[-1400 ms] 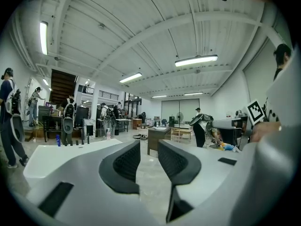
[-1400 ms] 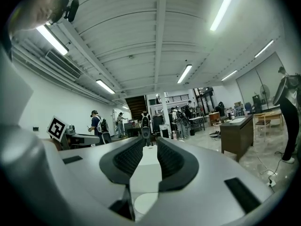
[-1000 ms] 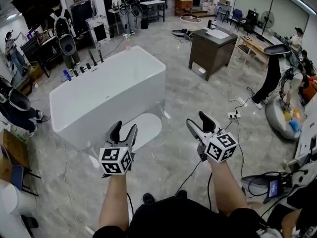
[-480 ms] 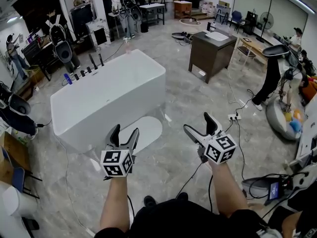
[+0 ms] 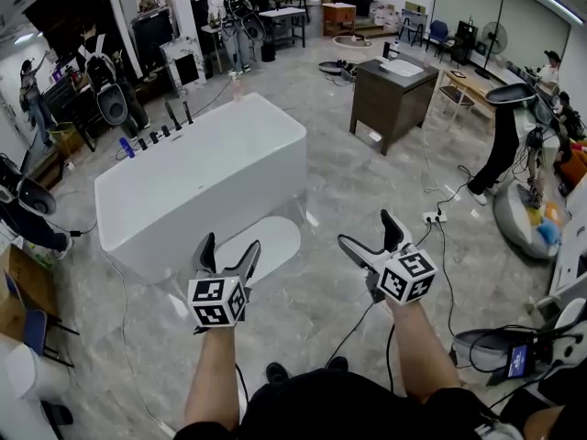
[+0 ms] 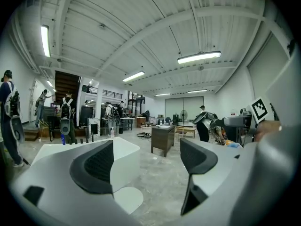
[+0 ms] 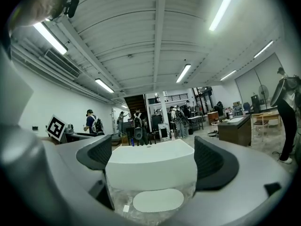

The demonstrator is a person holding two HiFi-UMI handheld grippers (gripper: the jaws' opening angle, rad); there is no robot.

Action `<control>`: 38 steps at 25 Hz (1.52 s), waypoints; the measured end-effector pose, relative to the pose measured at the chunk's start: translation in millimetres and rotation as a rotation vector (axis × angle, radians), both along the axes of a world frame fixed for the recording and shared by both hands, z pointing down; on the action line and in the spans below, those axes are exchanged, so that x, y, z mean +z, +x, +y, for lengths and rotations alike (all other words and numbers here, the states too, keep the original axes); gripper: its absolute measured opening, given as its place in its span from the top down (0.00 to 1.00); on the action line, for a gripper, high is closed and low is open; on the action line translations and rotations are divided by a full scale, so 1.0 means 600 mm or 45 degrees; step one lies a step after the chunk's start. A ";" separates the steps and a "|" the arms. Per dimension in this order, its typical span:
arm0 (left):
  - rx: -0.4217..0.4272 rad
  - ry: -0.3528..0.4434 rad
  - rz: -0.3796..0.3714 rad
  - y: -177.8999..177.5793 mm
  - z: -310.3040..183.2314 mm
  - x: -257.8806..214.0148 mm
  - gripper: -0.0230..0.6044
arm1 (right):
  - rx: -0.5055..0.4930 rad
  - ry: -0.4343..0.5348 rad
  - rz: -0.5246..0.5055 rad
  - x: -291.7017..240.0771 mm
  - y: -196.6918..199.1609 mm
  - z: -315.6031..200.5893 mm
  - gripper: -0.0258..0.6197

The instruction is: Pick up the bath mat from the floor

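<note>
**Both grippers up and empty, mat not yet reached**

Risks, as I judge them:
- Left gripper (image 5: 229, 246): jaws opening, nothing between them, hovering well above the floor. The bath mat (image 5: 275, 232) lies flat and thin on the floor, so a jaw may skid over the edge instead of getting under it.
- The mat's far edge sits just beside the bathtub (image 5: 202, 172) base. A steep approach from that side could knock the tub wall.
- The polished floor (image 5: 367, 181) looks slick, so a one-sided push could slide the mat rather than lift it.
- Right gripper (image 5: 367, 230): jaws also opening and empty, in the air to the right of the mat. A cable (image 5: 353, 324) trails on the floor below it, near the person's feet, so it could snag or trip.

Surface and room: grey marble-look tiles in an open workshop. People with gear stand at far left, then the white tub, a dark vanity cabinet (image 5: 390, 90) behind, a power strip (image 5: 431, 214), and more people and benches at right.
</note>
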State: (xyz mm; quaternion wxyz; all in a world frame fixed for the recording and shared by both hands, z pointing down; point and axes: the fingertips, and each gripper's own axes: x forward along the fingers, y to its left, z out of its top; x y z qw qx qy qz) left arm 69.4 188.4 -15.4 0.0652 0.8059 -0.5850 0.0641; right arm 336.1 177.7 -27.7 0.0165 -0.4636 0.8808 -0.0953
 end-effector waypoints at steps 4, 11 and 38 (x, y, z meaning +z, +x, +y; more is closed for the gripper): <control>-0.005 0.003 0.000 0.013 0.017 -0.016 0.25 | 0.005 -0.001 -0.008 -0.013 0.016 0.016 0.13; -0.007 -0.001 0.007 0.048 0.020 -0.012 0.25 | 0.025 -0.003 -0.029 -0.008 0.062 0.019 0.13; 0.057 -0.060 0.058 0.177 -0.061 0.043 0.25 | 0.060 -0.149 -0.078 0.071 0.209 -0.015 0.13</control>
